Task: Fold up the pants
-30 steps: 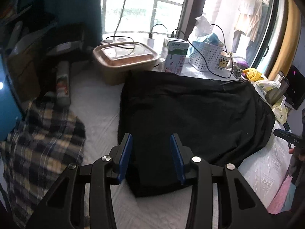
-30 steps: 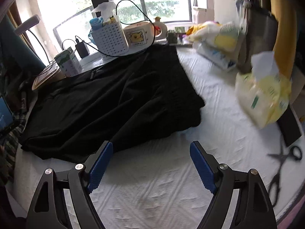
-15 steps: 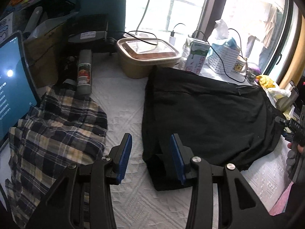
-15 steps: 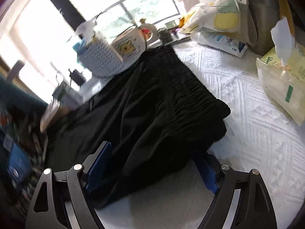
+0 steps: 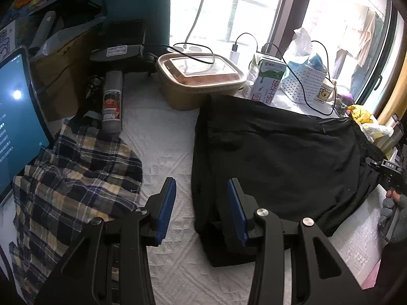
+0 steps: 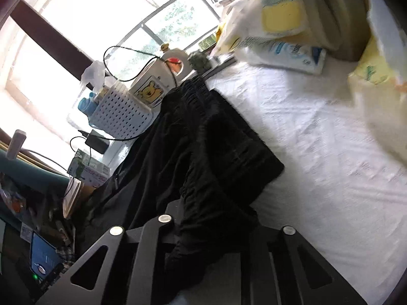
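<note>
The black pants (image 5: pixel 279 157) lie spread across the white bedspread (image 5: pixel 162 137). My left gripper (image 5: pixel 201 200) hangs open over their near left corner. Its left pad is above the bedspread, its right pad (image 5: pixel 236 211) above the fabric, and nothing is pinched. The right wrist view is tilted. There my right gripper (image 6: pixel 216 216) is closing on the gathered waistband of the pants (image 6: pixel 203 139). Bunched black cloth fills the gap between its jaws and hides the pads. In the left wrist view the right gripper (image 5: pixel 386 170) sits at the pants' far right edge, held by a gloved hand (image 5: pixel 394 208).
A plaid shirt (image 5: pixel 76 183) lies left of the pants, beside a lit tablet (image 5: pixel 17 117). A spray can (image 5: pixel 112 101), lidded food box (image 5: pixel 201 78), milk carton (image 5: pixel 269 81), white basket (image 5: pixel 302 86) and cables line the window side. Yellow and white packs (image 6: pixel 279 17) sit beyond the waistband.
My right gripper moved forward onto the waistband, rolled, and went from wide open to closed around the cloth. The left gripper's view swung left, bringing the tablet in; its jaws kept their gap.
</note>
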`<move>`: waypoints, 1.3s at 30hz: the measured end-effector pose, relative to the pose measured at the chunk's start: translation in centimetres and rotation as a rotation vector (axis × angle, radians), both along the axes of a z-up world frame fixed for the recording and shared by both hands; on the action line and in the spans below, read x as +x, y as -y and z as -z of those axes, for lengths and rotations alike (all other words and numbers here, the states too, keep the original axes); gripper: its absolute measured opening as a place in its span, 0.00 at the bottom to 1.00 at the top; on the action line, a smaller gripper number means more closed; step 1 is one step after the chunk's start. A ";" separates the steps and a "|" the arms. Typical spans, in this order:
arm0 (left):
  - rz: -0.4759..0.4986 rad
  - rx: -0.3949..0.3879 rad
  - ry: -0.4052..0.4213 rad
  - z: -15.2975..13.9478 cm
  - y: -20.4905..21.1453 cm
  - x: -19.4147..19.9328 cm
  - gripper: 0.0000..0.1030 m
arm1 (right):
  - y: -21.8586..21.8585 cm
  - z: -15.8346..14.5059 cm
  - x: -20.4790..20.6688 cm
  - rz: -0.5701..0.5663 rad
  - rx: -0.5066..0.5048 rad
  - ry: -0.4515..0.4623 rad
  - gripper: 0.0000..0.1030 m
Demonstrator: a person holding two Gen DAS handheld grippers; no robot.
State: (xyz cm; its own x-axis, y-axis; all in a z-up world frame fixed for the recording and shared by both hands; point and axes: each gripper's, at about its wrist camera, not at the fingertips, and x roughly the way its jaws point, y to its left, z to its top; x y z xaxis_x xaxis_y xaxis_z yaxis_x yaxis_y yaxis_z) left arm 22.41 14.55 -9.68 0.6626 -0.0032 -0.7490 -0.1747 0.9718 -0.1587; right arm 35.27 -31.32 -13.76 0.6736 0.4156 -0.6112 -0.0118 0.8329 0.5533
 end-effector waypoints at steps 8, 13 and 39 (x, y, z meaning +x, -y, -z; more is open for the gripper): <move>0.038 -0.004 0.009 -0.4 1.6 0.4 0.40 | 3.5 -3.6 -0.5 0.023 -0.122 0.061 0.11; 0.065 -0.016 0.016 -0.4 2.3 0.4 0.40 | 1.7 -6.2 -1.2 -0.018 -0.182 0.126 0.11; 0.009 -0.070 0.066 -0.4 -4.1 -3.5 0.41 | -33.0 -2.2 -9.2 -0.753 -0.538 0.188 0.11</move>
State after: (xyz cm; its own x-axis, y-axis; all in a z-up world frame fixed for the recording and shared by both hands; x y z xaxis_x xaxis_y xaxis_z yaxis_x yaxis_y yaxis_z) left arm 18.93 18.63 -9.24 0.7105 -0.0604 -0.7011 -0.1526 0.9594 -0.2372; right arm 26.06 1.64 -11.58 0.4496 0.4758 -0.7560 -0.7010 0.7125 0.0315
